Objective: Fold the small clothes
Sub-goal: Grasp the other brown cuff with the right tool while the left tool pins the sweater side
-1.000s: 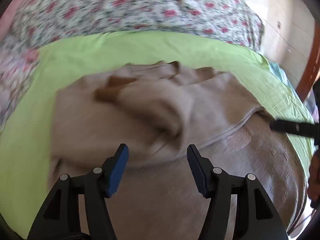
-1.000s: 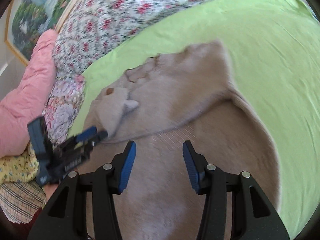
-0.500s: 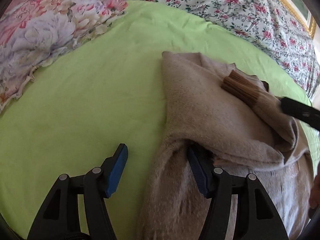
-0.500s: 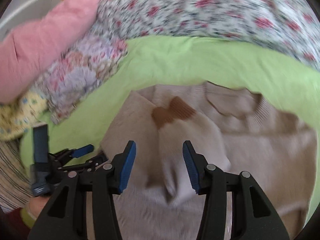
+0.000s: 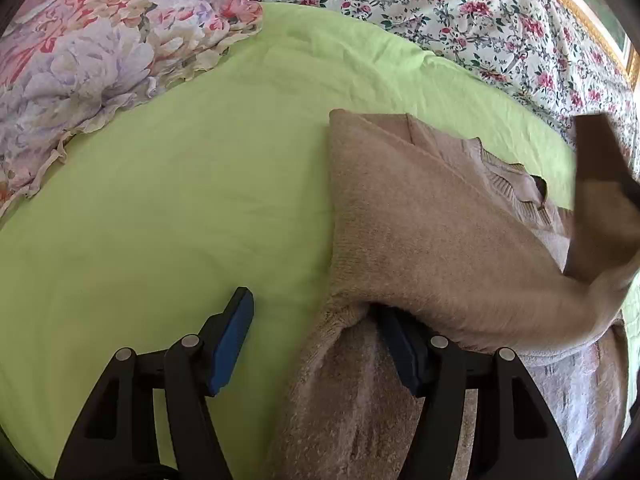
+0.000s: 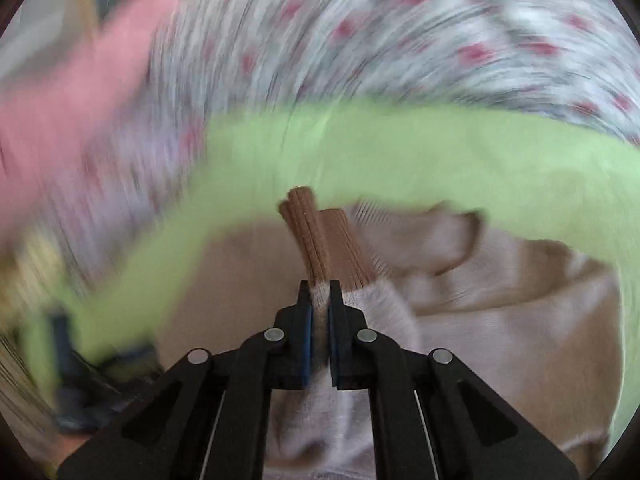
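While right tongs [image 6: 319, 304], open a second ago, are now clamping sleeve [image 6: 320, 240] by brown cuff, left tongs [image 5: 316, 344] are sitting open at sweater [image 5: 420, 232] edge on green sheet [image 5: 180, 200]; sleeve fold-in starting.

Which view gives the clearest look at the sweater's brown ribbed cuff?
The right wrist view. There the brown ribbed cuff stands sharp at centre, just beyond the right tongs, which are shut on the beige sleeve below it. In the left wrist view the cuff is only a blurred brown patch at the right edge.
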The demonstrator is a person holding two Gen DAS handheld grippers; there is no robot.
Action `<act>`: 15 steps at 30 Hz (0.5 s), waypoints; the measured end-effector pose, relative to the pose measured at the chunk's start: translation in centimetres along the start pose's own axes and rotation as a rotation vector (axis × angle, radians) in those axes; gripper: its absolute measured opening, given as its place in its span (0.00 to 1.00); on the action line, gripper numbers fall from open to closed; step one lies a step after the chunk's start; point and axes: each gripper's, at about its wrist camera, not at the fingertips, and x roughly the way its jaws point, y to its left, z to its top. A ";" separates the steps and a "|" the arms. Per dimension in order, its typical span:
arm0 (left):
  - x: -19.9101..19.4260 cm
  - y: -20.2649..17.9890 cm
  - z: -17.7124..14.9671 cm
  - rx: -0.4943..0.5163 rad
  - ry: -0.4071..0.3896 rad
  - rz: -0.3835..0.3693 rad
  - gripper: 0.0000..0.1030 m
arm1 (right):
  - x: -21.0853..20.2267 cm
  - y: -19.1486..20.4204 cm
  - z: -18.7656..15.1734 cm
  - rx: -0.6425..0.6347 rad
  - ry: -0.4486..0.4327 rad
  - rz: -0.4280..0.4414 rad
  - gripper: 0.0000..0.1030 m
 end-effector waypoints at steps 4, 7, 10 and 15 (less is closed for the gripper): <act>0.1 -0.1 0.0 0.001 -0.003 0.006 0.65 | -5.7 -7.6 -2.8 0.229 -0.162 -0.028 0.07; 0.1 -0.4 -0.1 0.014 -0.002 0.017 0.65 | -5.6 -11.2 -6.1 0.314 -0.071 -0.062 0.07; 0.2 -0.4 -0.1 0.015 -0.001 0.019 0.65 | -5.1 -12.4 -8.7 0.338 0.009 -0.065 0.07; 0.1 -0.1 -0.2 -0.003 -0.005 0.012 0.65 | -4.7 -13.5 -9.5 0.434 0.072 -0.022 0.23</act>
